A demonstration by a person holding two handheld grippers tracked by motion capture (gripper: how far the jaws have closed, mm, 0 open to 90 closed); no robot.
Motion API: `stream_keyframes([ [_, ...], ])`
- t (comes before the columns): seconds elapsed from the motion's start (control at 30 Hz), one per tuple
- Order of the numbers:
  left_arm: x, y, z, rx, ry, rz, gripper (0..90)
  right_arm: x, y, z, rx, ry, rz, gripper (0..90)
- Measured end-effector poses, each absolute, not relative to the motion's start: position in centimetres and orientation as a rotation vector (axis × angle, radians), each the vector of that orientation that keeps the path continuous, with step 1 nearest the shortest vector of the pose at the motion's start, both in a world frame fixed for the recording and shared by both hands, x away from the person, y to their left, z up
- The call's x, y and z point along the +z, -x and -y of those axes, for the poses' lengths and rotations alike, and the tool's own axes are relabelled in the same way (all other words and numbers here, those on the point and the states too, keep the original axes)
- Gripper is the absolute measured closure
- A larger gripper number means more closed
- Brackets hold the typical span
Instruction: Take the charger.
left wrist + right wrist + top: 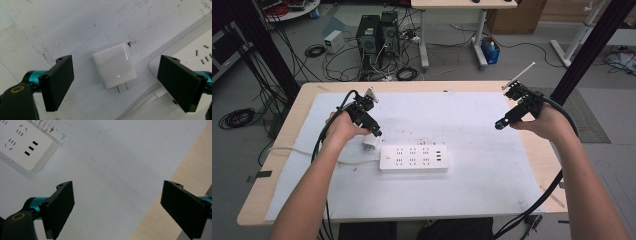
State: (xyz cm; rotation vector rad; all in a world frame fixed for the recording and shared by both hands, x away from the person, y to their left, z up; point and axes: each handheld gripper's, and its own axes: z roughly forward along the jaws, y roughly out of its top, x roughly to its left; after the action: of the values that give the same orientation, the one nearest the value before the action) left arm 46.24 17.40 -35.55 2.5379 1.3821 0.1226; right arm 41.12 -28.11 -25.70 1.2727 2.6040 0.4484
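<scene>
A white power strip [413,158] lies across the middle of the white sheet, its cord trailing off to the left. A small white plug adapter [371,144] with two metal prongs rests flat just beside the strip's left end. My left gripper [374,134] hovers over the adapter [114,65] with its jaws wide apart on either side, touching nothing. The strip's corner [195,53] sits behind the right-hand jaw in the left gripper view. My right gripper [501,124] is open over bare sheet at the right, well apart from the strip [23,143].
The white sheet [472,120] covers most of the wooden table [312,89]; bare wood [175,170] borders it on the right. Beyond the table stand computer towers [377,35] amid cables on the floor, and another table's legs [479,35].
</scene>
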Motion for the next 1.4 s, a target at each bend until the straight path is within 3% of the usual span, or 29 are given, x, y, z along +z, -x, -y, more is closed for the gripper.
stream_keyframes([
  [0.57,-39.5,-46.4,-16.6,0.045,-2.580,-1.530,14.5,-26.8,-41.0,28.8,0.452,-1.285,-2.613,11.3],
  [0.73,-40.0,-46.4,-16.5,0.037,-2.588,-1.551,17.1,-26.9,-41.1,28.8,0.452,-1.283,-2.612,11.3],
  [0.9,-40.1,-46.5,-16.6,0.030,-2.581,-1.602,25.8,-27.0,-41.1,28.8,0.452,-1.290,-2.614,11.3],
  [1.4,-40.6,-46.8,-16.6,-0.014,-2.555,-1.666,33.5,-27.3,-41.2,28.8,0.454,-1.293,-2.617,11.3],
])
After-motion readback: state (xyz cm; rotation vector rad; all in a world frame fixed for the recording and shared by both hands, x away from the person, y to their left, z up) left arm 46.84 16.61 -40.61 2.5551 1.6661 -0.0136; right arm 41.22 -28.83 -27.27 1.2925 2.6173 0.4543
